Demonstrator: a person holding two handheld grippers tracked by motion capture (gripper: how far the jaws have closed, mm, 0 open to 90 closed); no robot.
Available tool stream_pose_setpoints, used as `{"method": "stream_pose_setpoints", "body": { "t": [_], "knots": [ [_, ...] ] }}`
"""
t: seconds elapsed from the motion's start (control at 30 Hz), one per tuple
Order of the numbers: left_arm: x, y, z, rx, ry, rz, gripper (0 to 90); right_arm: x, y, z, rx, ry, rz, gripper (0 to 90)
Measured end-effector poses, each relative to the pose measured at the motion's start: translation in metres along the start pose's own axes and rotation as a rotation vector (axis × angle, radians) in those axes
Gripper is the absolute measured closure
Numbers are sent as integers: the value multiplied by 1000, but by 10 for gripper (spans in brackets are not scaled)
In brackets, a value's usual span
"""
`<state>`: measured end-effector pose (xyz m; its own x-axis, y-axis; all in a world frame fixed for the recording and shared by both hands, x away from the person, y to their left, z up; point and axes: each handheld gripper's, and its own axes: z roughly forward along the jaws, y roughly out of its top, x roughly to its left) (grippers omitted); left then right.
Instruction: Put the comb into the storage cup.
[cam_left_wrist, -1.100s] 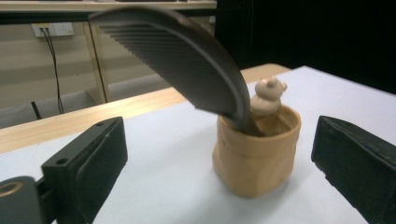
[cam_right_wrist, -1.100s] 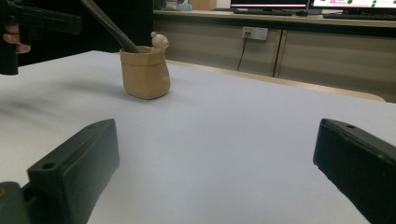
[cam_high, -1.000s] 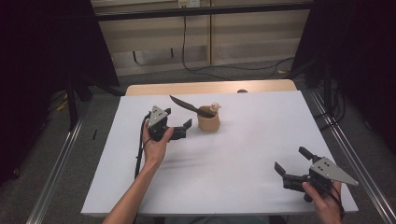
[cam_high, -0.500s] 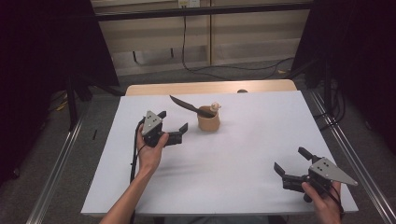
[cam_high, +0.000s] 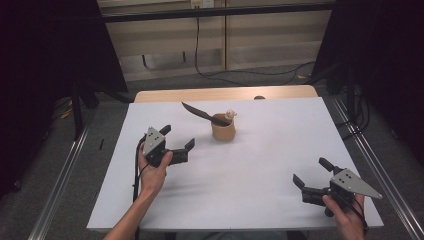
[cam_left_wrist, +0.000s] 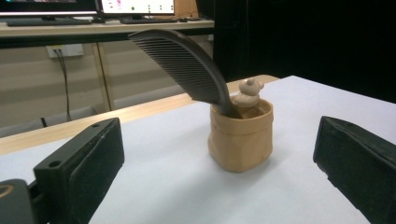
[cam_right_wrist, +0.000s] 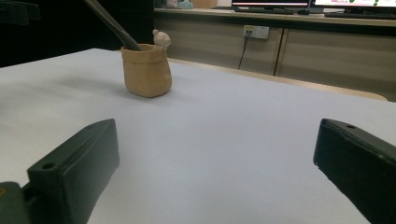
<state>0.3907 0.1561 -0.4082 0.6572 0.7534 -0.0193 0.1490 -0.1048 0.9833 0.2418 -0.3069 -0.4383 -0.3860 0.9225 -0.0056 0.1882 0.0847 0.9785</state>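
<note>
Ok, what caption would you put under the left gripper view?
Open black jaws frame a tan pouch holding a dark comb and a small figurine.

Comb (cam_left_wrist: 187, 65) lower end hidden inside pouch (cam_left_wrist: 240, 137); small figurine (cam_left_wrist: 248, 92) behind pouch rim, body hidden, details too small.

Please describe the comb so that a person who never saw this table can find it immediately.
On the white table, look toward the far middle for a small tan pouch. The dark comb stands in it, leaning out to the left beside a small pale figurine. It is the long, dark, toothed thing.
</note>
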Motion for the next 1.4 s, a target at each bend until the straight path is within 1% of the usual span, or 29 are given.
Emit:
{"method": "stream_pose_setpoints", "body": {
  "t": [0.03,0.13,0.33,0.37,0.43,0.53,0.57,0.63,0.77,0.8,0.83,0.87,0.9,0.93,0.97,1.0,1.03,1.07,1.1,1.17,1.23,1.3,1.33,1.4],
  "knots": [
    [0,0,-2,2,-5,0,20,0,0,0,0,3,2,0],
    [-3,1,-8,-18,0,2,20,0,0,0,-2,3,2,0],
    [-7,-3,-19,-12,6,16,19,-2,0,1,-6,7,6,0],
    [-8,-5,-21,-9,1,5,17,-2,0,1,-5,8,6,0],
    [-8,-7,-24,-13,1,1,18,-2,0,1,-6,7,3,0],
    [-7,-12,-29,2,23,-14,17,-2,0,0,-4,5,5,0],
    [-7,-14,-31,7,35,-27,18,-1,0,-1,-5,2,5,0],
    [-6,-18,-37,17,37,-45,17,0,1,-1,-8,3,-1,0],
    [-4,-19,-47,6,57,-43,17,1,1,0,-5,0,-1,0],
    [-3,-19,-49,2,56,-47,17,2,1,1,-7,1,1,0],
    [-3,-19,-51,-4,56,-52,18,1,1,1,-7,1,-1,0],
    [-2,-19,-55,3,64,-63,18,1,1,1,-9,1,-1,0],
    [-3,-19,-58,6,61,-80,19,1,1,1,-10,0,-2,0],
    [-4,-20,-61,4,60,-85,19,0,1,1,-8,-2,-3,0],
    [-5,-21,-64,0,67,-69,19,0,1,1,-9,-2,1,0],
    [-5,-22,-67,8,84,-39,19,0,1,1,-10,-2,1,0],
    [-6,-23,-69,7,98,-34,20,0,1,0,-11,-3,3,0],
    [-6,-24,-70,5,96,-40,23,0,2,0,-12,-4,2,0],
    [-5,-25,-72,17,84,-24,24,0,1,1,-11,-5,1,0],
    [-4,-28,-75,1,86,-6,27,1,2,1,-8,-5,2,0],
    [-2,-29,-80,-2,84,-11,24,1,2,1,-11,-2,-2,0],
    [0,-29,-85,-3,99,-12,24,1,1,1,-10,-3,3,0],
    [1,-30,-88,-11,107,-22,24,1,1,1,-8,-7,4,0],
    [1,-31,-94,-6,111,-14,24,0,2,0,-14,-6,0,0]
  ]
}}
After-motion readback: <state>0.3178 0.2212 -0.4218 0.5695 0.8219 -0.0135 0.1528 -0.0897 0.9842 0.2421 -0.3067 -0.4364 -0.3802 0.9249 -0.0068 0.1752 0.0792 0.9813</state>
